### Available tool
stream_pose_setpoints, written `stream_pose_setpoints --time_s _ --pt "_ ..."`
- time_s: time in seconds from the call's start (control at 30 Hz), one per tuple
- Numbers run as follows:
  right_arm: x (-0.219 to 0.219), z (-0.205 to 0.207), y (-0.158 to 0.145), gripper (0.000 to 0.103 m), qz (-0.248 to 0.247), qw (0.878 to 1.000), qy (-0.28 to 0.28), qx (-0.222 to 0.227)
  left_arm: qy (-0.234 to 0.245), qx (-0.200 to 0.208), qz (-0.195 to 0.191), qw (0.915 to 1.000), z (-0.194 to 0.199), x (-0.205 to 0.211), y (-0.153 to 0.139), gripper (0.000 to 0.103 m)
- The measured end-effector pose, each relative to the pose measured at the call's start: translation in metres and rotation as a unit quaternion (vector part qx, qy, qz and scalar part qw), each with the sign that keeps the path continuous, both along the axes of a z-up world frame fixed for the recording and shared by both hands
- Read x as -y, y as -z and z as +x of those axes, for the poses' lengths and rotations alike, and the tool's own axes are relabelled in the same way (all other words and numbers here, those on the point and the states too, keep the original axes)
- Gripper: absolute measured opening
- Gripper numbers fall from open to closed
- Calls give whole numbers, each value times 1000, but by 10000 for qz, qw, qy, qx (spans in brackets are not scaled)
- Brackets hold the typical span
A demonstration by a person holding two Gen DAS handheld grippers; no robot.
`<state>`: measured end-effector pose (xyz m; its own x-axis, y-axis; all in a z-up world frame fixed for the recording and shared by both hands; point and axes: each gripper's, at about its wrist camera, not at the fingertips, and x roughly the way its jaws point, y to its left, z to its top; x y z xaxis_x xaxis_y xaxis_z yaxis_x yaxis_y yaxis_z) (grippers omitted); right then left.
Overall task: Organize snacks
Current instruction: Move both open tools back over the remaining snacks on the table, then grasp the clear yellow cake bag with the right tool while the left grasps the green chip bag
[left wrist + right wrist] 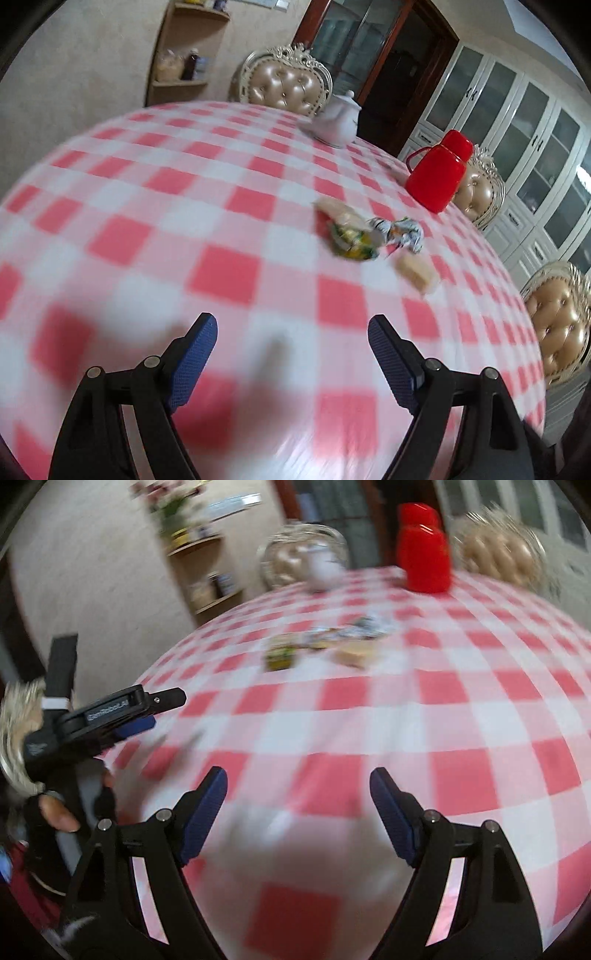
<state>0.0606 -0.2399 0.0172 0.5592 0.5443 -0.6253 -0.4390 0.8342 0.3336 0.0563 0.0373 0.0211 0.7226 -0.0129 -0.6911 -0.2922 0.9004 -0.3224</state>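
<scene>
Both views are blurred. A round table covered in a red-and-white checked cloth is seen from both wrist cameras.

Left gripper: fingers spread wide, nothing between the blue pads, held above the near edge of the table. In the right wrist view the same gripper is seen at the table's left edge, gripped by a gloved hand; its opening cannot be told from that angle.

Right gripper: fingers likewise spread wide and empty, above the near edge.

Snacks are grouped right of the table's centre, well apart from both grippers. A green-and-yellow packet lies touching a pale wrapped bar. A silvery wrapped sweet lies just beside the packet. A second pale bar lies apart, nearer the right edge.

At the far edge a white teapot and a red flask are noted. Tufted chairs are set around the table.
</scene>
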Motion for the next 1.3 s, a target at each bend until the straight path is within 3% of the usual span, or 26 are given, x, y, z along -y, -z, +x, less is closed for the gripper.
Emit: stream_pose_setpoints --time_s 0.17,0.23,0.33,0.5,0.7,0.77,0.8,0.83,0.93,1.03,1.17,1.3 --pt "10 45 5 82 19 9996 233 -164 231 339 117 9991 49 9 9 85" --pt "7 66 6 82 -121 9995 279 -120 352 277 173 9988 60 9 15 85" --pt "-5 103 8 82 -381 9989 260 -99 482 336 -114 9982 60 0 16 85" --pt "-42 173 23 82 -953 9949 -262 -186 399 363 -334 9980 60 -8 17 85" --pt "-78 208 29 81 -1176 9884 -947 -153 453 272 -266 9982 62 -4 19 85" --pt "-85 205 30 73 -1404 9848 -1022 -50 494 255 -206 9982 62 -1 19 85" --pt "-87 199 30 64 -1561 9821 -1057 44 509 250 -195 9982 63 0 19 85" --pt "-87 194 29 54 -1605 9810 -1088 86 513 244 -181 9982 63 0 19 85" --pt "-80 174 28 39 -1554 9789 -1317 176 528 187 -116 9984 65 3 21 85" --pt "-76 151 23 39 -1753 9769 -1132 461 660 140 -79 9977 73 7 22 85" --pt "-67 114 23 39 -1657 9816 -909 280 585 -48 -49 9983 94 8 26 85" --pt "-57 78 22 39 -1516 9862 -655 93 458 -327 270 9981 131 21 30 85"
